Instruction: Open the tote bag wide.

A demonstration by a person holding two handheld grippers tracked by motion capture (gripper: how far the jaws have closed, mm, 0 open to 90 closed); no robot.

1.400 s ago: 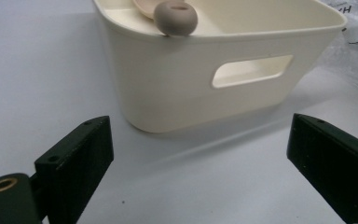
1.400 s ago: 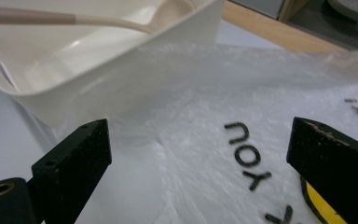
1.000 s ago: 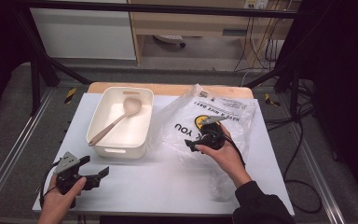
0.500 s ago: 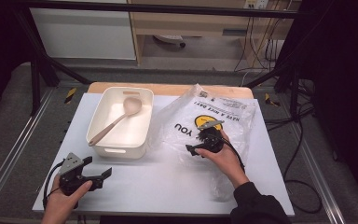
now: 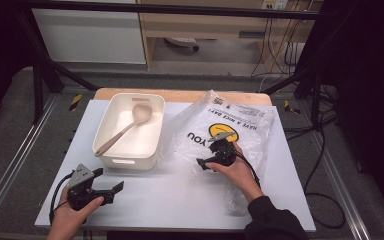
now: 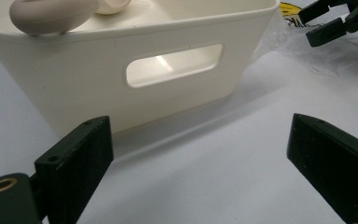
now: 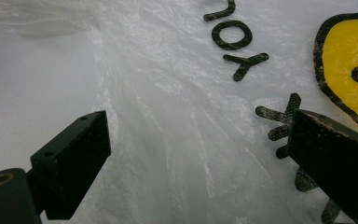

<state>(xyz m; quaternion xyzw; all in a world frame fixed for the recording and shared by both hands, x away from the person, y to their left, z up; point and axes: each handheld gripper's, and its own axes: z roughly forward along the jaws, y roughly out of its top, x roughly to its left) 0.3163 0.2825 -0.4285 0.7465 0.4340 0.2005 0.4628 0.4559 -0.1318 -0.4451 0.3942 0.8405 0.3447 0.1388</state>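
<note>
The right hand-held gripper hovers over the plastic bag, right of the counter's middle, with its jaws spread wide apart. In the right gripper view the crinkled film passes between the two black jaws, but neither jaw is pressed on it and nothing is clamped. The left hand-held gripper sits at the near left of the counter, just in front of the white bin. Its jaws are also wide apart and hold nothing; in the left gripper view they frame the bin's near wall and its handle slot, with bare counter between them.

There are two hand-held grippers, one in each hand. There is one plastic bag, clear, printed with black letters and a yellow smiley face, lying flat and rumpled from the counter's middle to its far right. There is one white bin, left of the bag and just beside its edge, and one pale spoon lying in it, bowl toward the far end and handle resting on the near left rim.

The counter is a white sheet over a wooden top. Around it stand a dark metal frame, grey floor, trailing cables at the right, and pale cabinets at the far side.
</note>
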